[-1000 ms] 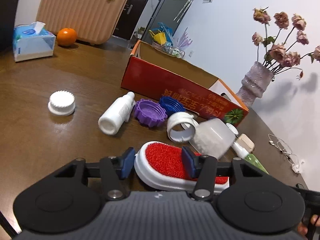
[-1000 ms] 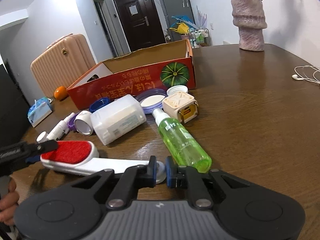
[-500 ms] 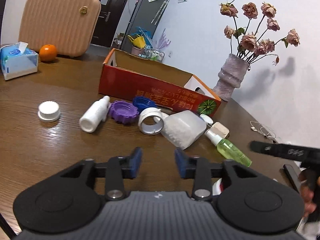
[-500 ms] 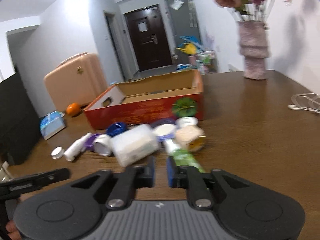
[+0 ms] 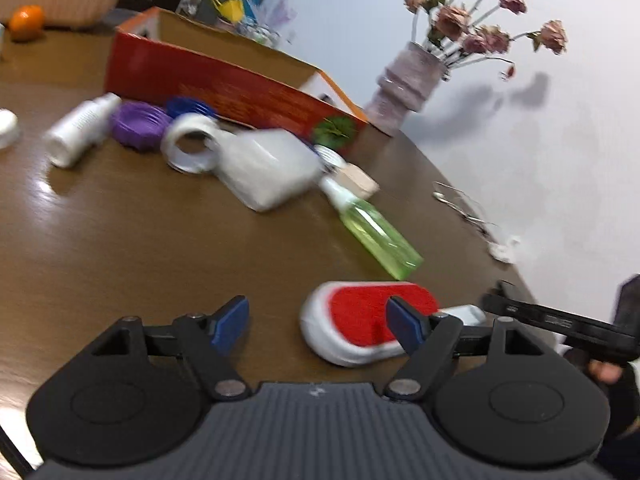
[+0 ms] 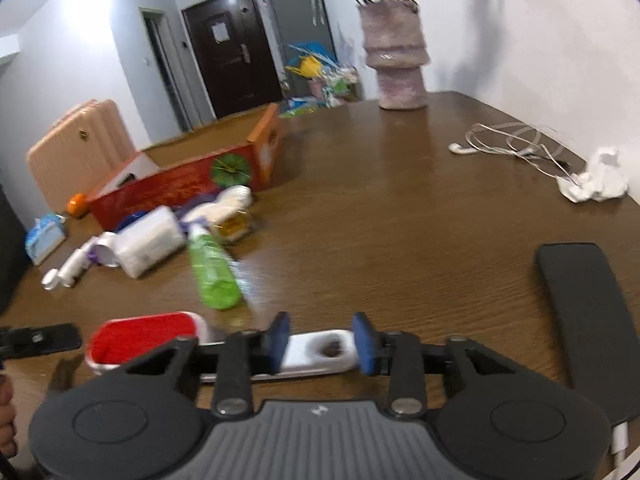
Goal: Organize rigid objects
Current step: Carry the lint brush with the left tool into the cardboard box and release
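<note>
A lint brush with a red pad (image 5: 360, 312) and a white handle (image 6: 320, 354) lies flat on the brown table (image 6: 400, 220), apart from the pile of objects. My left gripper (image 5: 318, 320) hovers over the brush head with its jaws opening; its right pad overlaps the red pad in view and nothing is pressed. My right gripper (image 6: 321, 340) is over the handle's end, jaws opening, and the handle runs crosswise under the gap without being squeezed. The red cardboard box (image 5: 240, 88) stands open behind the pile.
By the box lie a green spray bottle (image 6: 212, 272), a frosted white container (image 5: 268, 168), a white bottle (image 5: 80, 132), a purple lid (image 5: 136, 124) and a white ring (image 5: 192, 148). A vase (image 6: 396, 68), earphones (image 6: 512, 144), a crumpled tissue (image 6: 596, 178) and a black pad (image 6: 584, 320) sit on the right.
The brush, gripped at head and handle a second ago, now lies nearer and right of the green bottle. Both grippers have let go, opened wider and swung right.
</note>
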`<state>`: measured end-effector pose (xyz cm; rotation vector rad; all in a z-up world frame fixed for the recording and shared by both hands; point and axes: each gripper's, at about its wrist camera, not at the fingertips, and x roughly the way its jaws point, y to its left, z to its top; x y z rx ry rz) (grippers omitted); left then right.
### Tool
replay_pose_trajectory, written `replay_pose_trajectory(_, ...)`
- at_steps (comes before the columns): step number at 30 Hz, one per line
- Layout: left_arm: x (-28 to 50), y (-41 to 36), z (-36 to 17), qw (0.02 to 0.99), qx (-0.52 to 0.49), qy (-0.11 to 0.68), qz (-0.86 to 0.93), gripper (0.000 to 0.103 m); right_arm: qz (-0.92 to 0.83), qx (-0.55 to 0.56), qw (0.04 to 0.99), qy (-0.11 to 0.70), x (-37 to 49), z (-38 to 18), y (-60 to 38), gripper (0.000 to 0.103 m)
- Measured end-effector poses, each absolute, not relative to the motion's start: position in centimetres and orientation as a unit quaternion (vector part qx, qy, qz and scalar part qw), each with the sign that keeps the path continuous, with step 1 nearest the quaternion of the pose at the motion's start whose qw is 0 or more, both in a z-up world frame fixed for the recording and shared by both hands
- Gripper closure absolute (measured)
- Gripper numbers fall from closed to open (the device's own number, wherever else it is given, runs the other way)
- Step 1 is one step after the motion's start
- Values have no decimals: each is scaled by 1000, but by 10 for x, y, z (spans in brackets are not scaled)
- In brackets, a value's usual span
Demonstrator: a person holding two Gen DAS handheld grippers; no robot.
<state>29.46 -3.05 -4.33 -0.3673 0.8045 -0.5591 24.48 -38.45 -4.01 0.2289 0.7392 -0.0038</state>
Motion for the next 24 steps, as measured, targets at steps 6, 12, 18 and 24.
replay_pose_trajectory(6,297,-57,-53,865,-174,393,-259,44,14,129,920,370,247,-57,-400,76)
replay_pose_trajectory(12,302,-58,-54,862,-187,396,-255,47,12,148,913,380,242,-61,-409,79)
replay_pose_trajectory(18,299,-57,-49,871,-190,391,-228,53,19,154,914,375,249,-60,-400,91)
replay_pose_trajectory(24,326,-20,3,901,-212,310,-216,55,56,168,935,306,281,-16,-376,92)
